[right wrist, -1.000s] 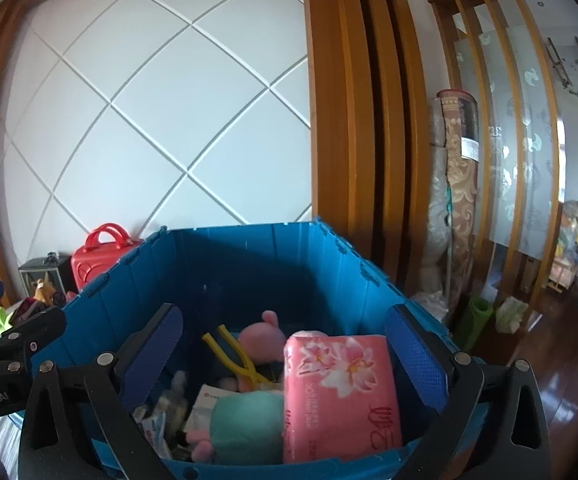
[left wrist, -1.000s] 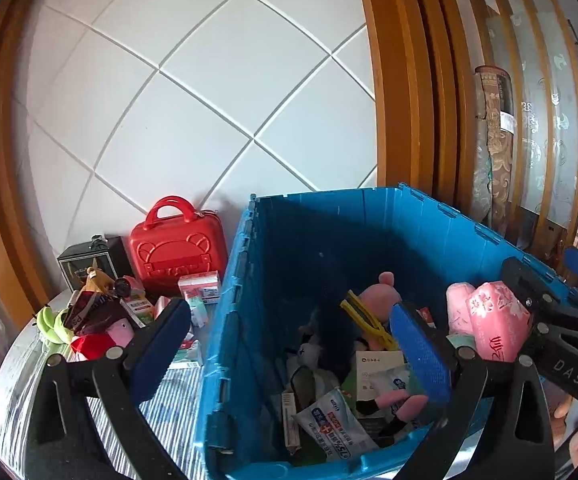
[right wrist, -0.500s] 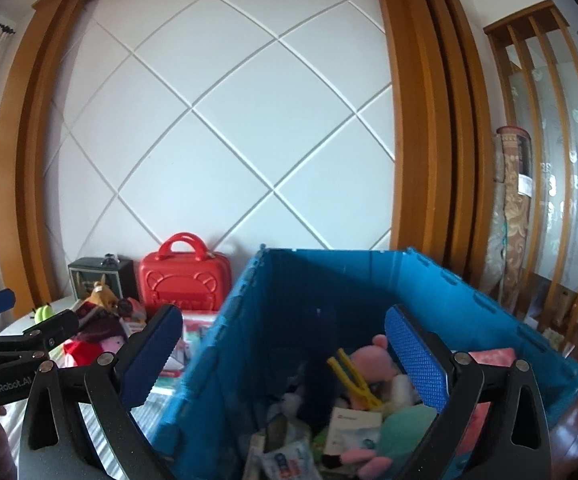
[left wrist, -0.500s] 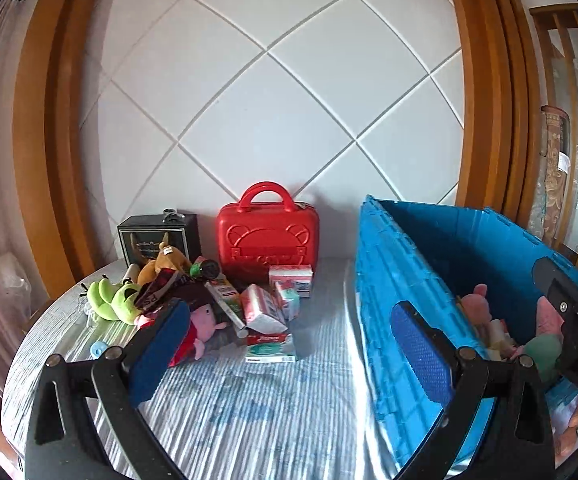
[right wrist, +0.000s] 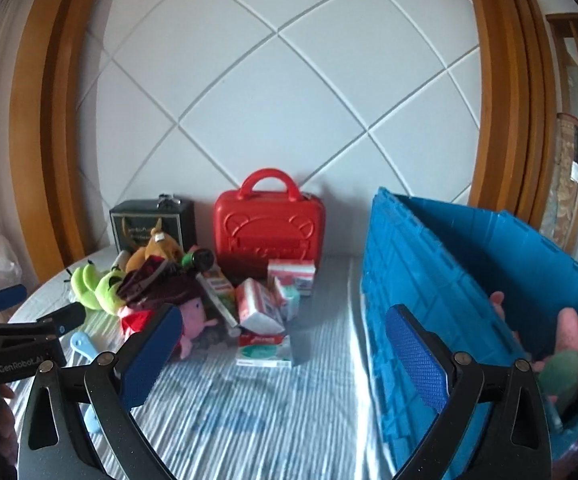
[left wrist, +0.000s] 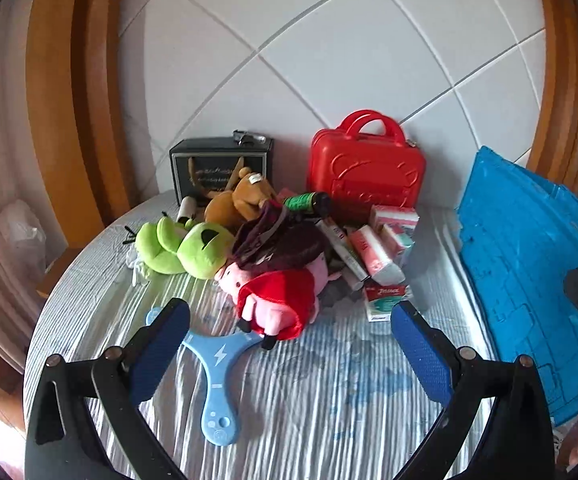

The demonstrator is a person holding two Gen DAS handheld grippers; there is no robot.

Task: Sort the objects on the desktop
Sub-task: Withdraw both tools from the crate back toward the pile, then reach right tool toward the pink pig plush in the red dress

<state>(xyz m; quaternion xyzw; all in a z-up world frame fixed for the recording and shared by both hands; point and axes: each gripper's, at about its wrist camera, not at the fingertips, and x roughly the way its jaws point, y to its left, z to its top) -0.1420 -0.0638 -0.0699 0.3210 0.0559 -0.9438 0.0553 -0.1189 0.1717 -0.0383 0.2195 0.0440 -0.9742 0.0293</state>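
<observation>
Both tongs (left wrist: 289, 344) swung off bin (right wrist: 449, 264), boomerang's (left wrist: 217, 364) stem seemingly camera-ward

bright daylight | soft shadows | slight motion blur | strong fisheye bending, dark corners

You are in a home: a round table (left wrist: 329, 400) under a striped cloth stands against a white quilted wall panel (right wrist: 281, 92) framed in wood, with soft toys (left wrist: 181, 246), a red toy suitcase (left wrist: 365, 176) and a blue storage crate (right wrist: 469, 264) on it.
</observation>
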